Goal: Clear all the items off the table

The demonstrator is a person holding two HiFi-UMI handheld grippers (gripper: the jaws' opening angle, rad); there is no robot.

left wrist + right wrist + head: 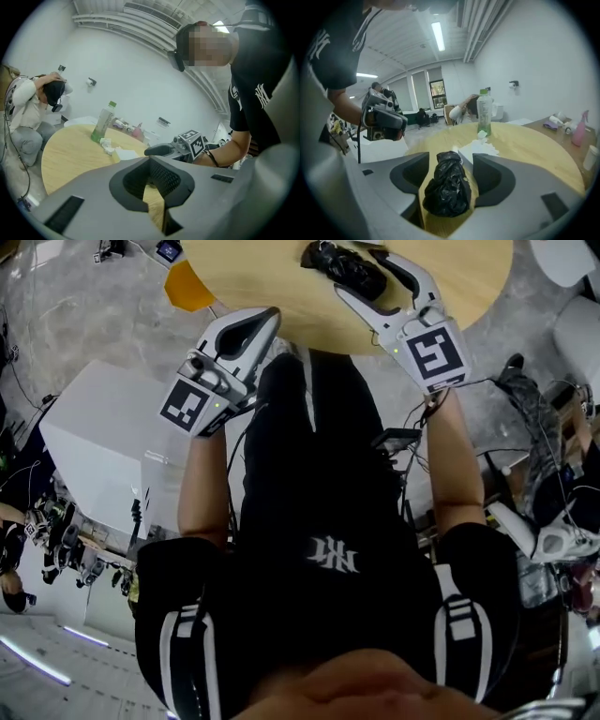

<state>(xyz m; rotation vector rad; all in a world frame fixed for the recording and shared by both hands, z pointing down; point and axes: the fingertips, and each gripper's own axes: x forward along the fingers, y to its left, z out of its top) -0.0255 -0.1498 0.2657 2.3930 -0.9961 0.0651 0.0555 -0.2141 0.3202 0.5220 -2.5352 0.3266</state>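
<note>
Round wooden table (pixel 469 296) is seen at the top of the head view, with its near edge just ahead of the person (pixel 309 484), who is dressed in black. A white cabinet (pixel 94 437) is seen on the floor to the person's left. A second person (pixel 28 112) is seen seated beyond the table's far side in the left gripper view, hands raised to the head.

Right gripper (pixel 364 273) is held over the table near its near edge and pitched down. Its jaws are set wide. A crumpled black bag (pixel 449 185) lies on the table between them and is not squeezed by the pads.

Left gripper (pixel 268 322) is held at the table's near edge, well apart from the bag. Its jaws are brought together at the tips, and only a thin wedge of tabletop is seen through the gap behind them. Nothing is held.

A bottle (pixel 484 112) with a green cap and green liquid at the bottom stands upright further across the table. White tissues (pixel 483 147) are scattered just in front of it, between bottle and bag. A pink spray bottle (pixel 580 129) is seen on a separate counter at the right of the right gripper view.
</note>
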